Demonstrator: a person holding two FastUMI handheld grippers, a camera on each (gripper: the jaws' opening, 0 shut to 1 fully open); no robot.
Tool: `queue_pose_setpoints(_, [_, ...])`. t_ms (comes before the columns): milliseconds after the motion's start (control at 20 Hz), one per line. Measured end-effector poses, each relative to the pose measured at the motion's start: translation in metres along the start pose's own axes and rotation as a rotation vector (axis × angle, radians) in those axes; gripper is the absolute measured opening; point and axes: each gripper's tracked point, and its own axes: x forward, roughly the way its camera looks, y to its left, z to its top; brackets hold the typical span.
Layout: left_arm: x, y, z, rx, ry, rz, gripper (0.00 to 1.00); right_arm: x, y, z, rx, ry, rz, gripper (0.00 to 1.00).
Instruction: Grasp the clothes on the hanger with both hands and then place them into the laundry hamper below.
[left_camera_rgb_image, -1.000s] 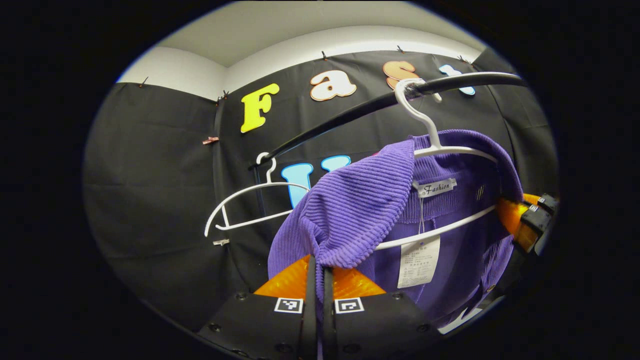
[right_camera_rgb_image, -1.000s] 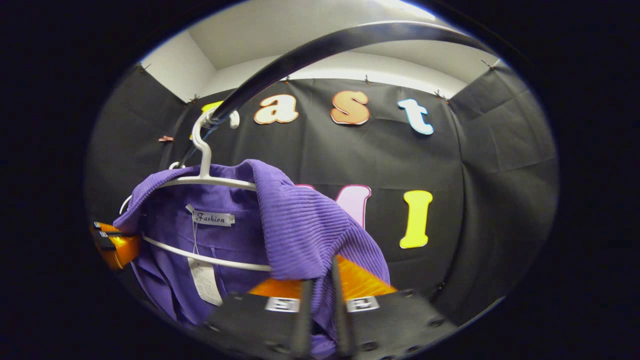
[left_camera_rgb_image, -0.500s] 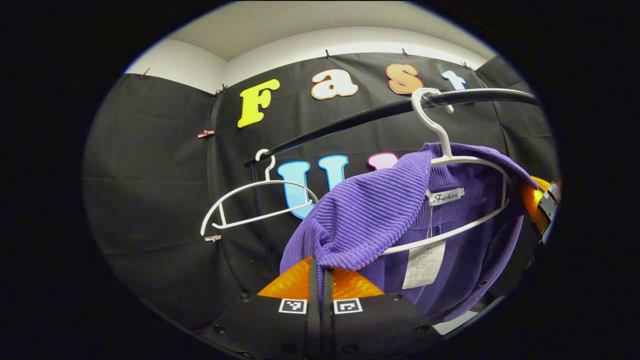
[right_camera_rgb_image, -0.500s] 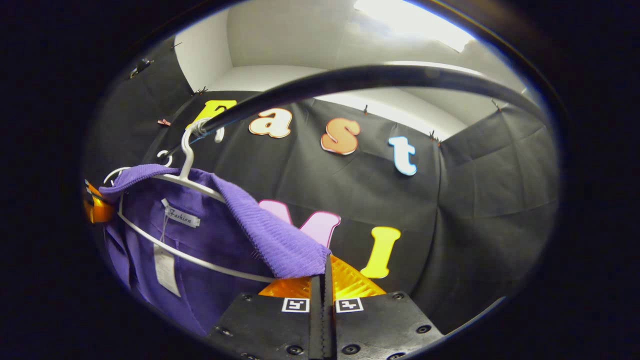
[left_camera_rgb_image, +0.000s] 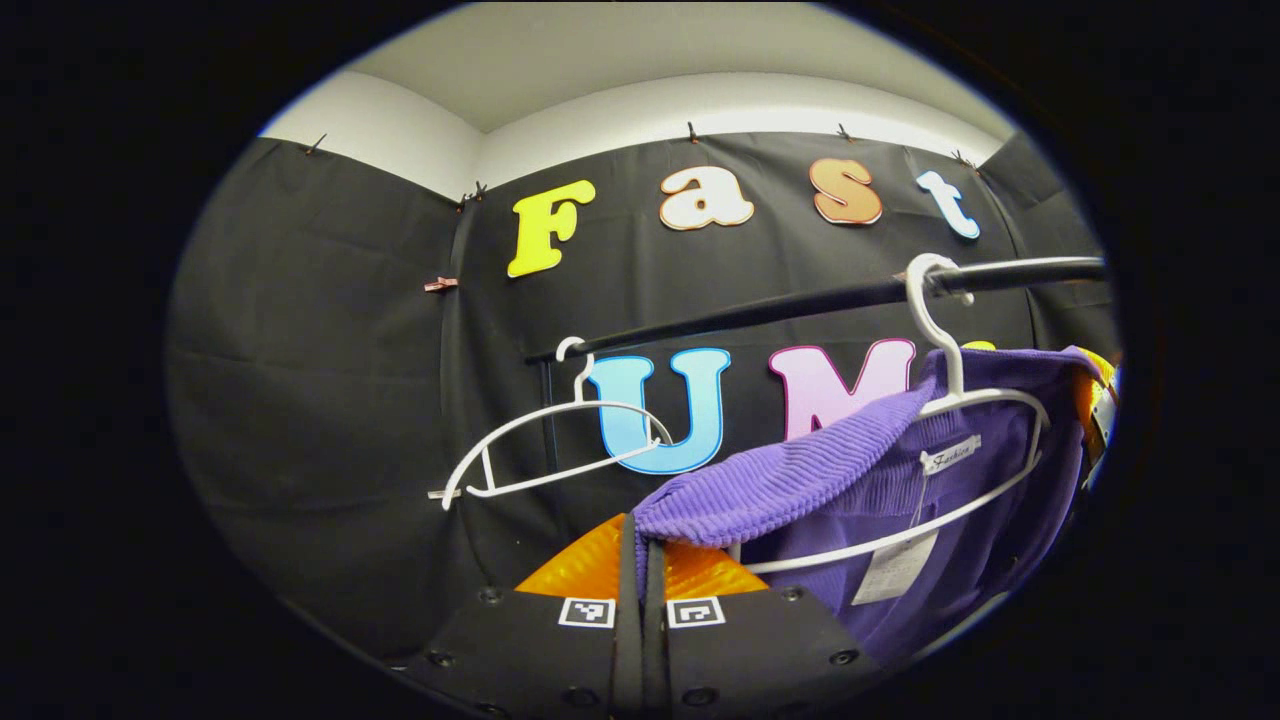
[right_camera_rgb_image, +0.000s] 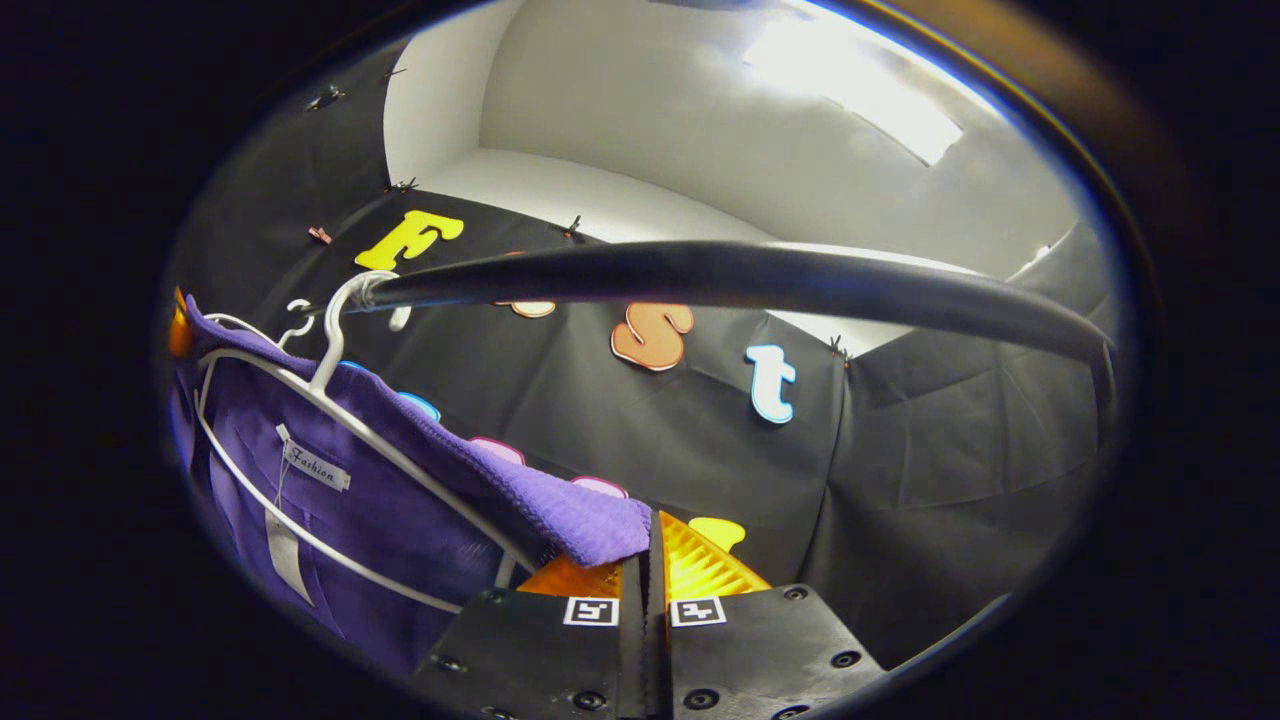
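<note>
Left gripper view: fingers (left_camera_rgb_image: 640, 560) clamped on ribbed purple sweater (left_camera_rgb_image: 800, 480), draped over thin white wire hanger (left_camera_rgb_image: 985, 400) on black rail (left_camera_rgb_image: 760, 310). Right gripper (right_camera_rgb_image: 650, 540) likewise pinched on sweater.

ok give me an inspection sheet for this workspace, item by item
surface: nothing seen
job's things: purple garment on a white hanger hooked over the black rail; each shoulder pulled out to a gripper; hamper nothing seen
clutter: second white hanger, bare, farther along the rail
grippers: left gripper shut on the garment's shoulder; right gripper shut on the other shoulder
cables: nothing seen
surroundings: black cloth wall, white wall and ceiling above, ceiling light
</note>
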Motion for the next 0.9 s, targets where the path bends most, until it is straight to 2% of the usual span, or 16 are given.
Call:
queue_pose_setpoints(250, [0.007,0.001,0.045,-0.025,-0.085,-0.002,0.05,0.015,-0.009,-0.002,-0.051,-0.036,-0.032,0.04])
queue_pose_setpoints(450, [0.028,-0.002,0.047,-0.01,-0.067,-0.016,0.05,0.028,-0.003,-0.025,-0.084,-0.016,-0.027,0.04])
queue_pose_setpoints(650, [0.032,-0.011,0.05,-0.076,-0.049,-0.044,0.04,0.039,0.003,-0.066,-0.177,0.019,-0.026,0.04])
queue_pose_setpoints(900, [0.036,-0.018,0.026,-0.021,-0.022,-0.056,0.05,0.038,0.028,-0.128,-0.158,0.14,0.03,0.04])
